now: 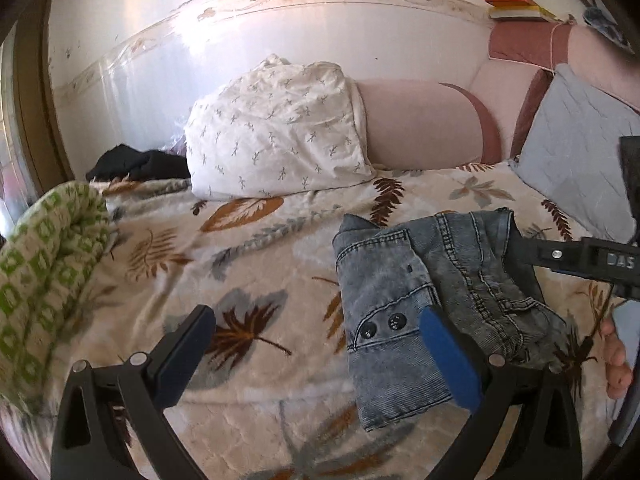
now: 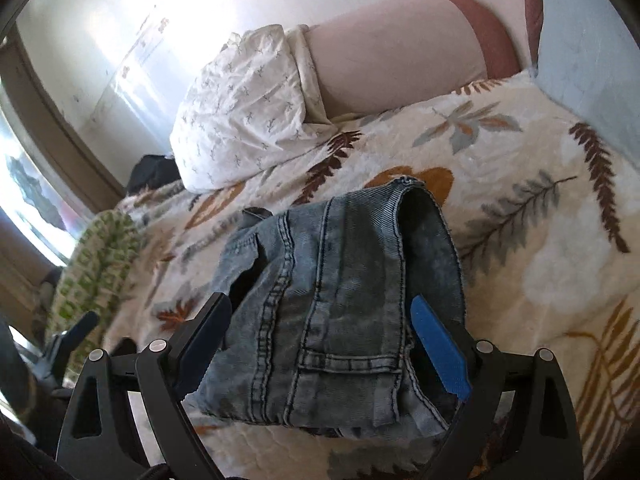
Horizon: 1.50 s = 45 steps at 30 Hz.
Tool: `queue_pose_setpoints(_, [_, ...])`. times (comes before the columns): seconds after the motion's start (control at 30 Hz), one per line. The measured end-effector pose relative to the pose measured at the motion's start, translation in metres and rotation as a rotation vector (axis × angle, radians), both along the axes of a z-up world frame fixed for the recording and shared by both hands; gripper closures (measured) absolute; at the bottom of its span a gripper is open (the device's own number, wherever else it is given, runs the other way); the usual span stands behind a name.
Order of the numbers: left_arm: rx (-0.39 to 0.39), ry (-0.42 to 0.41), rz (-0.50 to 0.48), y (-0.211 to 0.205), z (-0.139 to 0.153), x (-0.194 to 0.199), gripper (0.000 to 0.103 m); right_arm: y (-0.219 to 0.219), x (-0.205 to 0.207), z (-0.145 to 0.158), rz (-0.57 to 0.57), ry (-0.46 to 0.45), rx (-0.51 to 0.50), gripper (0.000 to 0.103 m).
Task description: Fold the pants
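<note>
On the leaf-print blanket (image 1: 248, 264) the left gripper (image 1: 316, 356) is held spread and empty beside the folded pants (image 1: 404, 292); the right gripper (image 2: 320, 344) is spread wide astride them. A white pillow (image 1: 276, 128) is seen behind.

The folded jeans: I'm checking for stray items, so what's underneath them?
The jeans lie on the leaf-print blanket. Only blanket shows around their edges; anything directly beneath the denim is hidden.
</note>
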State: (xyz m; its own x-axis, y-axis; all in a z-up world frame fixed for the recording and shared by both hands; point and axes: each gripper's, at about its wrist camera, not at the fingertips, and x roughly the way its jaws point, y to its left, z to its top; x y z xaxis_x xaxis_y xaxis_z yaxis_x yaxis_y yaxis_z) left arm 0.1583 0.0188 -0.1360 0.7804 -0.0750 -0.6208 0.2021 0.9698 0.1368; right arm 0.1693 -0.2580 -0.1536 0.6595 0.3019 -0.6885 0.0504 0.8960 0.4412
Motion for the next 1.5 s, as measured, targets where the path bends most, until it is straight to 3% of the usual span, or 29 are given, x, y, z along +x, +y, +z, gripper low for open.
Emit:
queue_pose_setpoints(0.2, [0.001,0.081,-0.049,-0.010,-0.027,0.019,0.000,-0.013,-0.012,-0.002,-0.050,0.026,-0.014,0.011])
queue_pose_setpoints(0.33, [-0.066,0.129,-0.080,-0.005,-0.032,0.030,0.000,-0.036,-0.011,-0.011,-0.102,0.076,0.011,0.011])
queue_pose_setpoints(0.47, [-0.179,0.233,-0.138,-0.003,-0.043,0.045,0.000,-0.066,-0.011,-0.025,-0.162,0.130,0.118,0.011])
queue_pose_setpoints(0.6, [-0.215,0.305,-0.161,-0.006,-0.057,0.059,0.000,-0.077,-0.010,-0.039,-0.175,0.180,0.195,0.011])
queue_pose_setpoints(0.77, [-0.259,0.349,-0.204,-0.011,-0.062,0.070,0.000,-0.073,-0.004,-0.048,-0.152,0.216,0.214,0.011])
queue_pose_setpoints(0.93, [-0.246,0.340,-0.210,-0.013,-0.060,0.070,0.000,-0.068,0.001,-0.053,-0.130,0.231,0.214,0.011])
queue_pose_setpoints(1.13, [-0.291,0.305,-0.251,-0.011,-0.045,0.065,0.000,-0.066,0.005,-0.060,-0.120,0.240,0.237,0.011])
queue_pose_setpoints(1.4, [-0.291,0.360,-0.304,-0.020,-0.066,0.067,0.000,-0.062,0.009,-0.067,-0.104,0.237,0.247,0.010])
queue_pose_setpoints(1.5, [-0.278,0.343,-0.339,-0.026,-0.070,0.061,0.000,-0.059,0.011,-0.069,-0.092,0.229,0.255,0.010])
